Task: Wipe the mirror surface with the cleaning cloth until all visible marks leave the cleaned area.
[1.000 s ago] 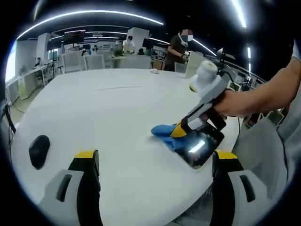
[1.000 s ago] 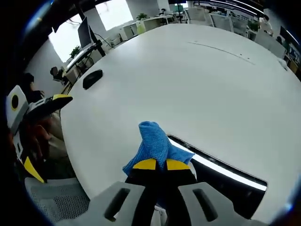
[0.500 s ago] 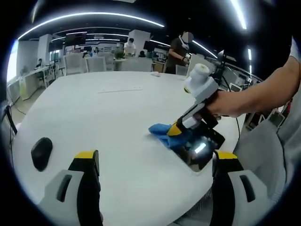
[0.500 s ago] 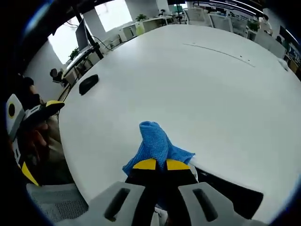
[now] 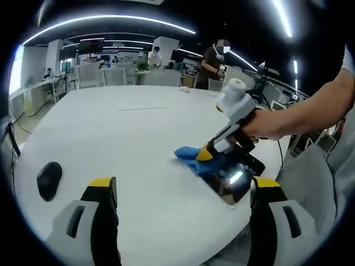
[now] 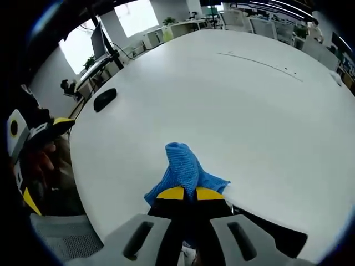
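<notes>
A dark rectangular mirror (image 5: 236,176) lies flat near the white table's right edge, reflecting ceiling light. My right gripper (image 5: 206,154) is shut on a blue cleaning cloth (image 5: 189,156) and presses it down at the mirror's far left end. In the right gripper view the cloth (image 6: 182,169) bunches up over my shut yellow-tipped gripper (image 6: 185,193), and the mirror (image 6: 274,227) runs off to the lower right. My left gripper (image 5: 183,191) stands open at the table's near edge, nothing between its fingers, and it appears again as the left gripper (image 6: 47,130) at the far left.
The round white table (image 5: 122,127) spreads wide ahead. A black mouse (image 5: 48,178) lies at its left, also the mouse (image 6: 105,99) in the right gripper view. A person's arm (image 5: 302,113) holds the right gripper. Chairs, desks and people stand beyond the table.
The right gripper has slid the cloth a little toward the mirror's far left end, leaving less mirror in the right gripper view. The left gripper has stayed put.
</notes>
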Tool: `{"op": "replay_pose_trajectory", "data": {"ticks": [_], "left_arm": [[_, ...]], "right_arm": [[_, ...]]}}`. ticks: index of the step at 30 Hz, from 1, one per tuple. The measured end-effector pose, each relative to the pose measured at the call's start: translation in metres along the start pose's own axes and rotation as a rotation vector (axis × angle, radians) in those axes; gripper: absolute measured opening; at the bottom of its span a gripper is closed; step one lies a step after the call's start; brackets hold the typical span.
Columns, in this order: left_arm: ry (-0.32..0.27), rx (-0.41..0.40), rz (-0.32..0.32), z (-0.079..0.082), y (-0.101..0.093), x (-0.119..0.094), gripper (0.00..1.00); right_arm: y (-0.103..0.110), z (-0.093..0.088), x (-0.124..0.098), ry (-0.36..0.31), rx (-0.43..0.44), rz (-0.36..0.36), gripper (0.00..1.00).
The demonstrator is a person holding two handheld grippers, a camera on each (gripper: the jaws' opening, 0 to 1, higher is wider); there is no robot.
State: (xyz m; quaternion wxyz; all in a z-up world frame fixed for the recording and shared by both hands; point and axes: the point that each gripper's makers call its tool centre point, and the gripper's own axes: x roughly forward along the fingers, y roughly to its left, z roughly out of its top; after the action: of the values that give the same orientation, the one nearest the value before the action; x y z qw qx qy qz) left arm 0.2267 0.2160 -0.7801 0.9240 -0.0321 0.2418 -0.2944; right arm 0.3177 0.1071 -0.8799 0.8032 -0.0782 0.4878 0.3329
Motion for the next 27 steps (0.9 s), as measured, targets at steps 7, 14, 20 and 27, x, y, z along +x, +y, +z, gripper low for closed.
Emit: {"op": "replay_pose_trajectory", "data": {"ticks": [7, 14, 20, 27], "left_arm": [[0.002, 0.002, 0.001, -0.001, 0.004, 0.001, 0.99], [0.003, 0.007, -0.004, -0.001, 0.005, 0.005, 0.99], [0.004, 0.013, -0.006, 0.0, 0.005, 0.007, 0.99], [0.006, 0.019, -0.009, 0.003, 0.001, 0.008, 0.99]], "right_arm": [[-0.007, -0.003, -0.003, 0.003, 0.01, -0.004, 0.0], [-0.014, -0.007, -0.008, 0.002, 0.013, -0.013, 0.0], [-0.022, -0.011, -0.012, -0.001, 0.019, -0.02, 0.0], [-0.029, -0.015, -0.016, 0.004, 0.024, -0.028, 0.0]]}}
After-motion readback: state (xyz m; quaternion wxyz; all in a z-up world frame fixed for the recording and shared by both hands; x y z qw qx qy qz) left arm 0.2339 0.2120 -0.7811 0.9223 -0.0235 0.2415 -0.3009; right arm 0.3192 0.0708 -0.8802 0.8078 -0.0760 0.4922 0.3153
